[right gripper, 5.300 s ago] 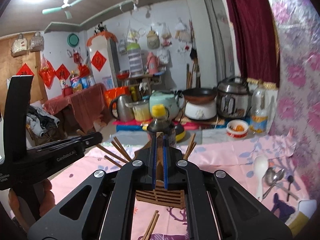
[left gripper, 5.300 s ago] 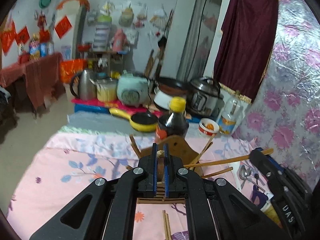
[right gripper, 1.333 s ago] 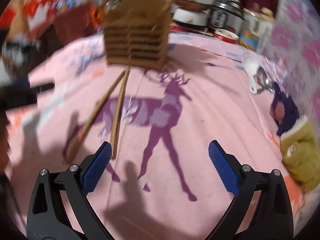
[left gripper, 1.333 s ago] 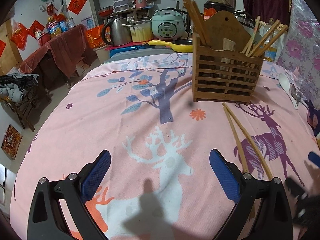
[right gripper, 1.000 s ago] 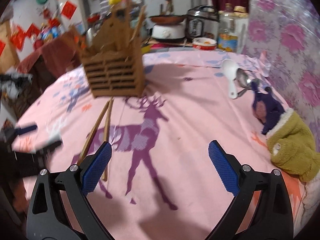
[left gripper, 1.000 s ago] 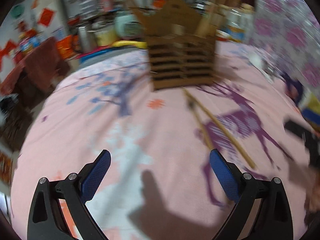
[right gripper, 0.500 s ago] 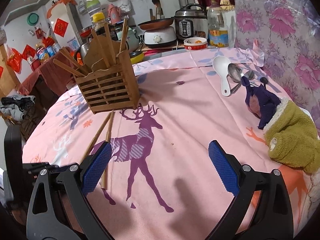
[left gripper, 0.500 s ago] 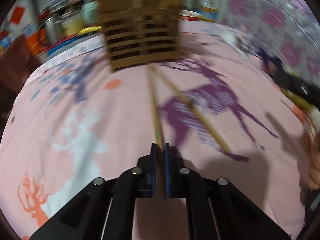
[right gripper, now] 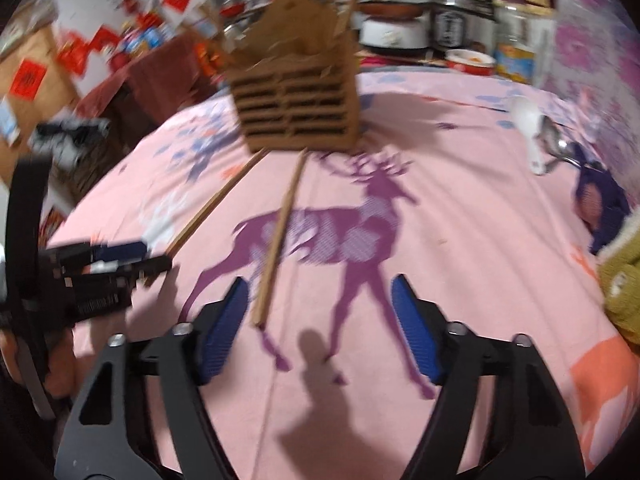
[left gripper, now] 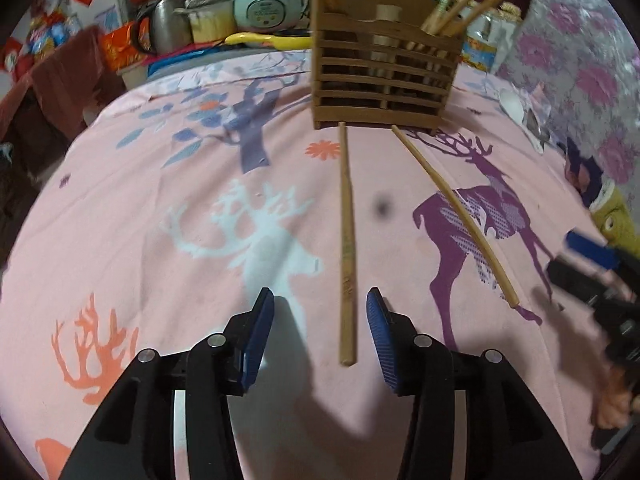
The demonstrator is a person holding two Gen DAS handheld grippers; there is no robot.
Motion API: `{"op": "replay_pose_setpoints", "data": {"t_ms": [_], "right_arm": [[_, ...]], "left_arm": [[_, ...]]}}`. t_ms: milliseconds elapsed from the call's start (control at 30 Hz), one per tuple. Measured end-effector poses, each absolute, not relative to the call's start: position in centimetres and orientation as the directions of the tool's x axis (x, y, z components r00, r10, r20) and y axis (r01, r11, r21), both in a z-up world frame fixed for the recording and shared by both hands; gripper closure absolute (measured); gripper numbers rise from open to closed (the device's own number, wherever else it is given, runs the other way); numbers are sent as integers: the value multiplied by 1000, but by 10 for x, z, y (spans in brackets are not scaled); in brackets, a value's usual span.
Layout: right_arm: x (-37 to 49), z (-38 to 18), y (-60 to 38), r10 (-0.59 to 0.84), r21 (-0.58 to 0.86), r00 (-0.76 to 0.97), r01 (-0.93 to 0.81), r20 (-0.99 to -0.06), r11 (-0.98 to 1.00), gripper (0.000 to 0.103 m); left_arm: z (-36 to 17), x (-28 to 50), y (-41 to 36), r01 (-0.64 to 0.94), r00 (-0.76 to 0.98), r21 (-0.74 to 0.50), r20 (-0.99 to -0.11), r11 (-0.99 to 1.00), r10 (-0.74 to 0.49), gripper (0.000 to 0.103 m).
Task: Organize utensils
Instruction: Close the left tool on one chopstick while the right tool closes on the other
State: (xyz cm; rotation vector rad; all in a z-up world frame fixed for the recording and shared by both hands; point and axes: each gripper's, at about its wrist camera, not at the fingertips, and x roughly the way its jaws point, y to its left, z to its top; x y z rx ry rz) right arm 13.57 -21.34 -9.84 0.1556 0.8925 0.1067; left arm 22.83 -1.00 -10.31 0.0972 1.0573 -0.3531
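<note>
Two loose wooden chopsticks lie on the pink deer-print cloth (left gripper: 160, 220) in front of a slatted wooden utensil holder (left gripper: 382, 80) that holds several chopsticks. My left gripper (left gripper: 320, 320) is open, its pads either side of the near end of the left chopstick (left gripper: 346, 240). The other chopstick (left gripper: 456, 216) lies to the right. My right gripper (right gripper: 320, 320) is open, and that chopstick's (right gripper: 280, 232) near end lies just inside its left pad (right gripper: 222, 320). The holder (right gripper: 296, 108) stands beyond. The left gripper also shows in the right wrist view (right gripper: 100, 272).
A white spoon (right gripper: 530, 136) and metal spoons (right gripper: 558, 146) lie at the far right of the table. A purple and green soft toy (right gripper: 608, 232) sits at the right edge. Pots, a rice cooker (left gripper: 266, 4) and bottles stand behind the table.
The left gripper was shut half a second ago and is now open around the left chopstick. The two chopsticks now lie further apart. The right gripper has moved in toward the right chopstick.
</note>
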Motion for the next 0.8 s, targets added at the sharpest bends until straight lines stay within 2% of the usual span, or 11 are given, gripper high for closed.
{"op": "replay_pose_setpoints", "data": {"t_ms": [67, 300, 367, 400, 467, 533, 667, 800], "right_arm": [[135, -103, -203, 173, 164, 606, -71, -776, 984, 44], [132, -111, -176, 197, 116, 567, -176, -800, 977, 54], [134, -115, -176, 209, 128, 541, -184, -814, 975, 69], [136, -117, -177, 211, 137, 533, -175, -819, 975, 72], [138, -118, -182, 210, 148, 534, -156, -819, 977, 87], [139, -118, -187, 196, 145, 536, -136, -821, 980, 96], [140, -118, -193, 176, 132, 536, -120, -826, 984, 96], [141, -117, -195, 162, 119, 538, -114, -827, 986, 91]], "left_arm": [[-101, 227, -4, 322, 444, -101, -862, 942, -244, 56], [-102, 216, -20, 392, 443, -56, -863, 918, -242, 56], [-105, 214, -25, 408, 441, -37, -867, 912, -233, 58], [-106, 213, -26, 413, 448, -28, -864, 910, -230, 60], [-106, 211, -29, 431, 447, -28, -862, 902, -240, 71], [-105, 211, -29, 440, 442, -39, -861, 897, -253, 96], [-104, 217, -20, 414, 422, -86, -864, 906, -275, 97], [-105, 219, -19, 403, 413, -109, -864, 909, -287, 94]]}}
